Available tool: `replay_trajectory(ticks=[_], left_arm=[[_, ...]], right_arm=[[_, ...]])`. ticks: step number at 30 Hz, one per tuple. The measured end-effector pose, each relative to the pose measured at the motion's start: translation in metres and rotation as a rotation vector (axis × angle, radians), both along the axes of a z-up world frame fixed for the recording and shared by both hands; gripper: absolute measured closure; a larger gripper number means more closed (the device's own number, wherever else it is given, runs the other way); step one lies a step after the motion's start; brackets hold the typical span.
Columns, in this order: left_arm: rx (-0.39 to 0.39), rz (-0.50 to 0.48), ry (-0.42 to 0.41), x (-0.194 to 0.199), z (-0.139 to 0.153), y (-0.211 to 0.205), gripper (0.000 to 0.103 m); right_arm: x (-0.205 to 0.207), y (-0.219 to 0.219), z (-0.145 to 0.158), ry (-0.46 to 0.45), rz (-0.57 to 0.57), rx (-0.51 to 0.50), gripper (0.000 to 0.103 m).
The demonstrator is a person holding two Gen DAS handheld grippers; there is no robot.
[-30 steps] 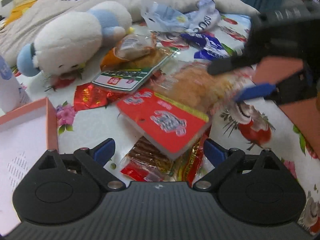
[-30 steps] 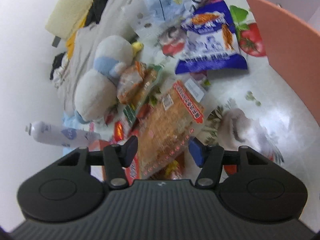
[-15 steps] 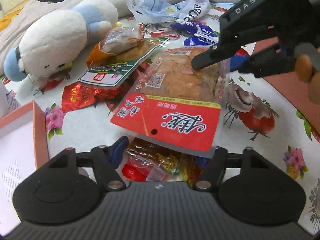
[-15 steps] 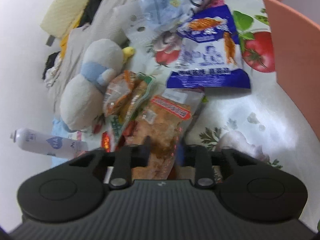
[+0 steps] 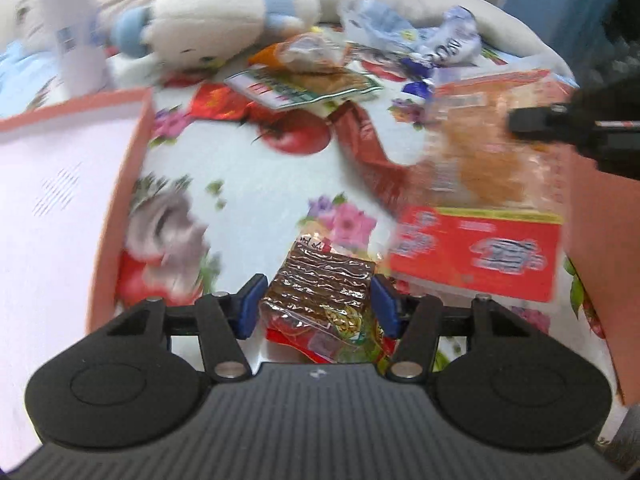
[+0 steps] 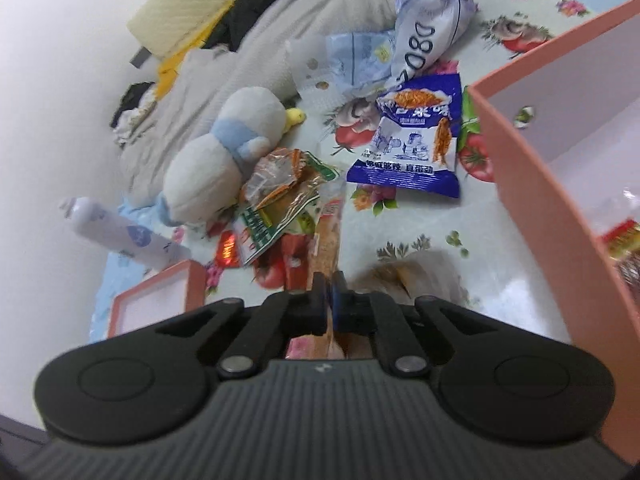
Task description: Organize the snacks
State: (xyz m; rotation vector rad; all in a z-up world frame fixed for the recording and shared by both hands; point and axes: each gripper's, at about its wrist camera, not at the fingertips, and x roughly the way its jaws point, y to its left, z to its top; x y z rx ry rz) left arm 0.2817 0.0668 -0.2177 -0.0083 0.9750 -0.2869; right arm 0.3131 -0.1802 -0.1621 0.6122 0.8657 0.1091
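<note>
A brown snack packet [image 5: 320, 280] with a red end sits between the blue pads of my left gripper [image 5: 317, 308]. Its jaws are closing and the pads press the packet's sides; the packet stays sharp while the table blurs. In the left wrist view my right gripper [image 5: 520, 120] comes in from the right, shut on a clear bread pack with a red label [image 5: 480, 184], which hangs tilted above the cloth. Through the right wrist camera, that gripper [image 6: 330, 300] pinches the bread pack [image 6: 328, 240] edge-on.
A pink box [image 5: 120, 200] lies at the left and a second pink box [image 6: 520, 184] at the right with packets inside. Behind are a white plush toy [image 5: 224, 24], a green-labelled packet [image 5: 304, 84], a blue snack bag [image 6: 412, 140], a white bottle [image 6: 116, 232] and a grey blanket.
My left gripper closed on the brown packet and moved left toward the pink box. My right gripper shut on the bread pack and lifted it off the pile, uncovering the brown packet.
</note>
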Motion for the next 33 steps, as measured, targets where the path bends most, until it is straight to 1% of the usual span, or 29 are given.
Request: replay_trajectory(ticks=[6, 14, 19, 22, 25, 26, 27, 33], left_arm=[[-0.022, 0.141, -0.04, -0.062, 0.023, 0.006, 0.041], [-0.077, 0.241, -0.095, -0.121, 0.057, 0.0, 0.041], [-0.098, 0.241, -0.134, -0.146, 0.08, -0.012, 0.041], [-0.108, 0.247, -0.159, -0.163, 0.1, -0.016, 0.042], [-0.134, 0.258, -0.187, -0.182, 0.12, -0.018, 0.042], [-0.14, 0.259, -0.196, -0.188, 0.126, -0.019, 0.044], [-0.142, 0.261, -0.202, -0.194, 0.131, -0.019, 0.045], [-0.189, 0.249, -0.227, -0.223, 0.151, -0.025, 0.046]], right_arm=[[-0.054, -0.004, 0.023, -0.068, 0.045, -0.046, 0.098], [-0.118, -0.009, 0.038, -0.136, 0.089, -0.095, 0.098], [-0.149, -0.014, 0.048, -0.172, 0.089, -0.101, 0.098], [-0.171, -0.017, 0.06, -0.196, 0.091, -0.085, 0.098], [-0.191, -0.019, 0.072, -0.22, 0.097, -0.083, 0.098], [-0.197, -0.02, 0.074, -0.224, 0.096, -0.082, 0.098], [-0.202, -0.021, 0.077, -0.225, 0.095, -0.08, 0.098], [-0.232, -0.031, 0.091, -0.256, 0.073, -0.111, 0.098]])
